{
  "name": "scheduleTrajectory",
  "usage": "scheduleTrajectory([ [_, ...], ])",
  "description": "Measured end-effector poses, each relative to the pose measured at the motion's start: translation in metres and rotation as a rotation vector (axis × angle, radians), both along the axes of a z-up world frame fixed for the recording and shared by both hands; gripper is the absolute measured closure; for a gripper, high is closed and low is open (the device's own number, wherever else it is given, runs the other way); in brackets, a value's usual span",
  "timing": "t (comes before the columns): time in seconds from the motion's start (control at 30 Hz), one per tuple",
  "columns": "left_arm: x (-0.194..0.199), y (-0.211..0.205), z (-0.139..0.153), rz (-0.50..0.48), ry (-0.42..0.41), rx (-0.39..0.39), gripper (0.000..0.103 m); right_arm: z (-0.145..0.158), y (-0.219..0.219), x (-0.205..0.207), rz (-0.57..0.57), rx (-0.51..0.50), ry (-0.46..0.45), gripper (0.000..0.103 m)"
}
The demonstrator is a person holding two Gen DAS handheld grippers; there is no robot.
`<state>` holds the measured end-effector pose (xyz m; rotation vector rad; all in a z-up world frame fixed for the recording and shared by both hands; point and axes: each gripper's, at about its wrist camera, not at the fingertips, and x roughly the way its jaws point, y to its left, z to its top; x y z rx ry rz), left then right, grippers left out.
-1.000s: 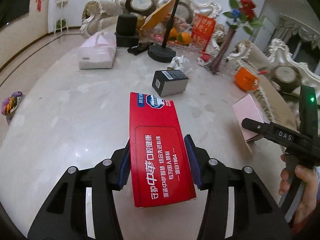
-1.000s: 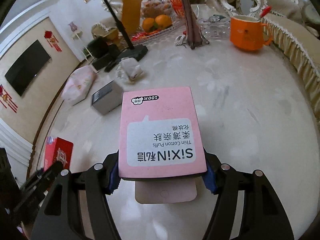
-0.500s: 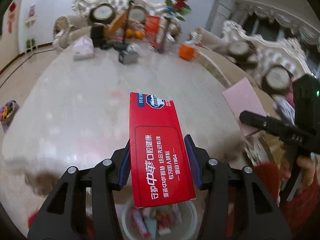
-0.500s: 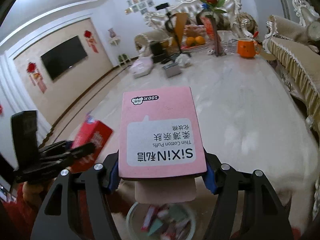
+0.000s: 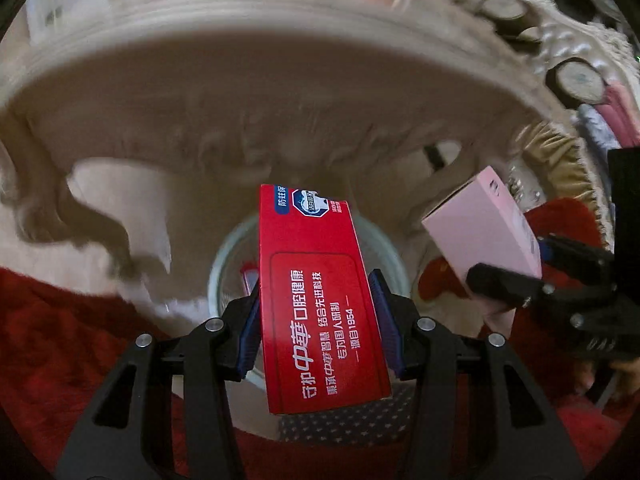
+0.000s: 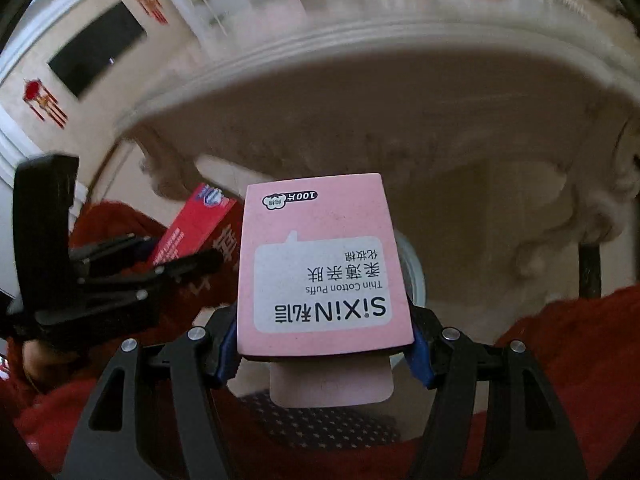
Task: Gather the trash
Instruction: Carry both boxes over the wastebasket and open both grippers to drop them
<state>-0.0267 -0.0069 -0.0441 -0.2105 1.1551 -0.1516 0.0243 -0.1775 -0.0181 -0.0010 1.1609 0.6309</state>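
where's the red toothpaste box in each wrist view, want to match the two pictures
Left wrist view: the red cardboard toothpaste box fills the lower centre, clamped in the left gripper.
Right wrist view: the same box pokes up at middle left, tilted, beside the pink cotton-puff box.
Shared landmark: the round pale bin below both boxes.

**Both boxes over the bin, below the counter edge**

Toothpaste box (image 5: 320, 304) sits between left gripper (image 5: 316, 320) pads, above the bin (image 5: 224, 264) opening. Cotton-puff box (image 6: 320, 268) in right gripper (image 6: 324, 344), just right of it, also over the bin. Counter (image 5: 248, 12) edge above and behind both.
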Motion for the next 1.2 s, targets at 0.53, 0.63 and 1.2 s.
scheduleTrajectory([
  [0.53,0.026,-0.011,-0.067,-0.045,0.158,0.087,0.053,-0.090,0.042,0.020,0.114,-0.244,0.119,0.041],
  [0.63,0.026,-0.010,-0.074,-0.049,0.188,0.079,0.050,-0.092,0.048,0.019,0.135,-0.263,0.107,0.040],
  [1.2,0.025,-0.011,-0.075,-0.032,0.184,0.106,0.035,-0.095,0.047,-0.007,0.184,-0.330,0.014,0.019],
])
